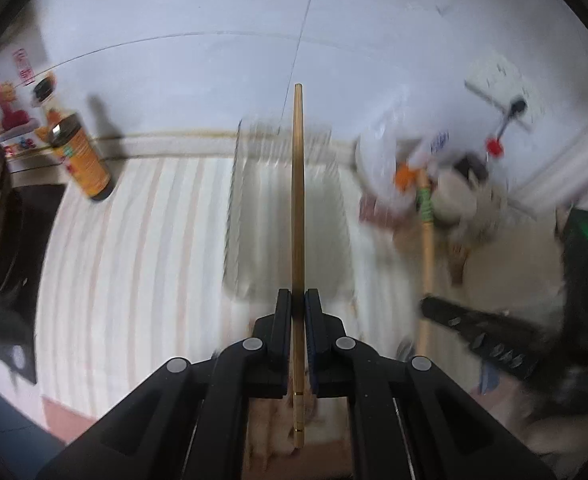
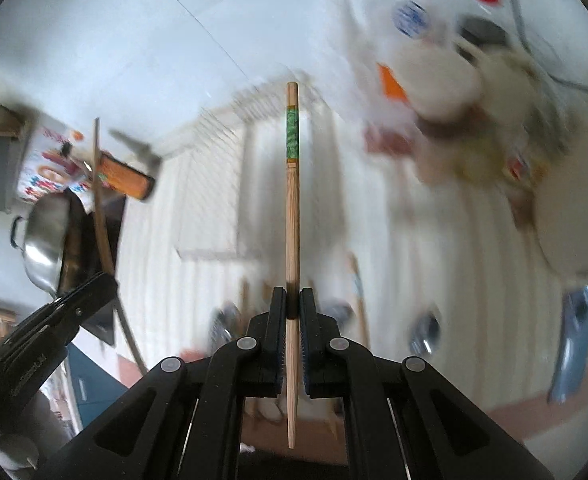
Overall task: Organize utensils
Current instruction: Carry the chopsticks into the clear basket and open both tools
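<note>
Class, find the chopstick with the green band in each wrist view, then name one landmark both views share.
Left wrist view: right of centre, the green-banded chopstick stands upright, held by the right gripper.
Right wrist view: centre, the chopstick runs up from the gripper.
Shared landmark: wire rack.

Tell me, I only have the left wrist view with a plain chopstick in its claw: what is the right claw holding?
Observer: The right claw is shut on a chopstick with a green band; the band sits near the far end.
Operator: Is anything metal off to the side? My view is dark there.
Observer: A steel wok sits at the left of the right view.
Operator: Any other utensils left on the mat?
Observer: Yes, blurred spoons lie on the striped mat near that claw; the count is unclear.
Operator: And the left claw from there?
Observer: The left claw shows in the right view holding the plain chopstick, near the wok.
</note>
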`<act>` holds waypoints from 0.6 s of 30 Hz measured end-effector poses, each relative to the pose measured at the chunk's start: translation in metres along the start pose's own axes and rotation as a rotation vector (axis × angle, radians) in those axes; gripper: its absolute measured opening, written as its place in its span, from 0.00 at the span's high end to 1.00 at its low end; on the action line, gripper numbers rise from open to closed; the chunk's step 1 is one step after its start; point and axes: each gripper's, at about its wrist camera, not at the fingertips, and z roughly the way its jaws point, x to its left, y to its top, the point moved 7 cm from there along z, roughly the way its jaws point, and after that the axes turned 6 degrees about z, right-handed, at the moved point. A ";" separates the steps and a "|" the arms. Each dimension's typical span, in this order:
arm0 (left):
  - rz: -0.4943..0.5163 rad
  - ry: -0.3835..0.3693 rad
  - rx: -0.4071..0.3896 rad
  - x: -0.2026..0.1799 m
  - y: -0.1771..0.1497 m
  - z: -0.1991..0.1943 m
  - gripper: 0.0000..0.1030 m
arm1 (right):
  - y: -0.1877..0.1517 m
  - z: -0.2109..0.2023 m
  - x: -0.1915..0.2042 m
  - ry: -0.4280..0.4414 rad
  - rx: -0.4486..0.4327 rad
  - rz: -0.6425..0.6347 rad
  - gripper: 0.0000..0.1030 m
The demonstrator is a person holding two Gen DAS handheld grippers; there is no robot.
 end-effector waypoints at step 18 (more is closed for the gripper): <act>-0.077 0.057 0.181 0.054 0.076 0.110 0.91 | 0.101 0.116 0.024 -0.050 0.145 0.047 0.74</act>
